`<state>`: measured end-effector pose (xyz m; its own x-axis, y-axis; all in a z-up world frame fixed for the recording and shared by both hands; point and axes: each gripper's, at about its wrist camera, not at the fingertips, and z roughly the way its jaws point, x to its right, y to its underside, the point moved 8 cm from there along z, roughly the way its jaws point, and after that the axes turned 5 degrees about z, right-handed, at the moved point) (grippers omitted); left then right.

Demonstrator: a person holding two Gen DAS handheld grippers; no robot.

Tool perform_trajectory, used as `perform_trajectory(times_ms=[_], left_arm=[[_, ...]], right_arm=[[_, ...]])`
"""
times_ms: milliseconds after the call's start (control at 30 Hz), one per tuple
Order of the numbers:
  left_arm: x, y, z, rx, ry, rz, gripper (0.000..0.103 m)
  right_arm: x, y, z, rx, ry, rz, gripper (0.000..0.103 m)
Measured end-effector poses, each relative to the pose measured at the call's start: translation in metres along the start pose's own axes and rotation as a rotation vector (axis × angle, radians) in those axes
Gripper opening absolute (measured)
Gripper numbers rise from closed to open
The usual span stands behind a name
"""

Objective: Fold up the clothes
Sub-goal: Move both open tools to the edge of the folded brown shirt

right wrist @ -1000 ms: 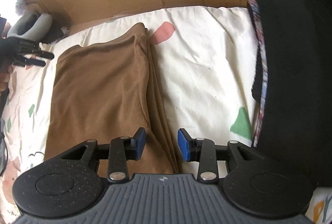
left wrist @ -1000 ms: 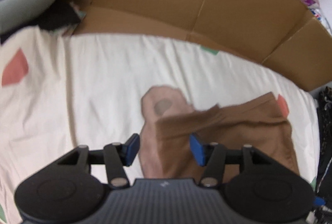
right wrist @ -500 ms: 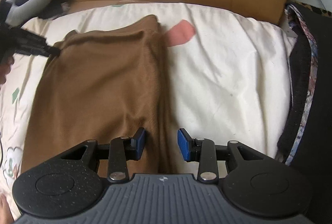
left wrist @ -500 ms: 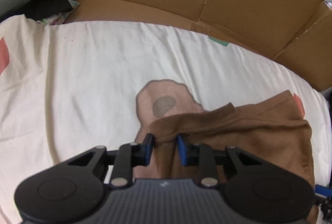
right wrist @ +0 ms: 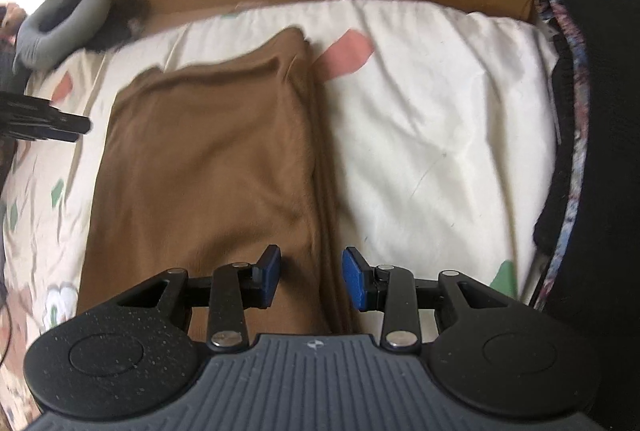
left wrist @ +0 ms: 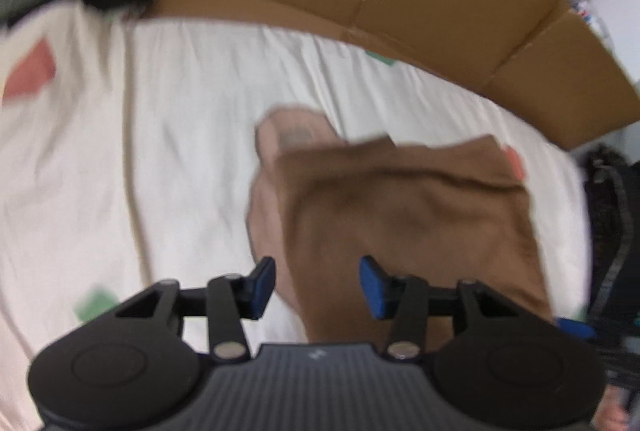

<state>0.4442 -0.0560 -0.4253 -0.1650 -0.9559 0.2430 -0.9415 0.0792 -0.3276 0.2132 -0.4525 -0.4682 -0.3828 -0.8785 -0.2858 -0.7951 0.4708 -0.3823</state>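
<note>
Clothes to fold: one brown garment, lying folded on the cream sheet, left of one black cloth pile. Two grippers show. The left gripper points down over the garment's near left edge; its jaws have just been opening, spread with nothing pinched. The right gripper also tilts down, jaws apart over the garment's right fold, not squeezing it.

Blur and cropped edges

The left wrist view is motion-smeared, so the brown garment shows no crisp fold lines. Its near end hides behind the right claw, and the black fabric runs off the right edge.
</note>
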Motion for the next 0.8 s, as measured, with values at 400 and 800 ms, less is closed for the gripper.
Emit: perform_trajectory(times_ms=[400, 800], left_arm=[[0.012, 0.106, -0.002, -0.115, 0.086, -0.074, 0.047], [0.012, 0.194, 0.004, -0.259, 0.222, -0.223, 0.048]], right_arm=[[0.005, 0.018, 0.002, -0.069, 0.061, -0.068, 0.041], [-0.012, 0.023, -0.020, -0.079, 0.104, -0.148, 0.041]])
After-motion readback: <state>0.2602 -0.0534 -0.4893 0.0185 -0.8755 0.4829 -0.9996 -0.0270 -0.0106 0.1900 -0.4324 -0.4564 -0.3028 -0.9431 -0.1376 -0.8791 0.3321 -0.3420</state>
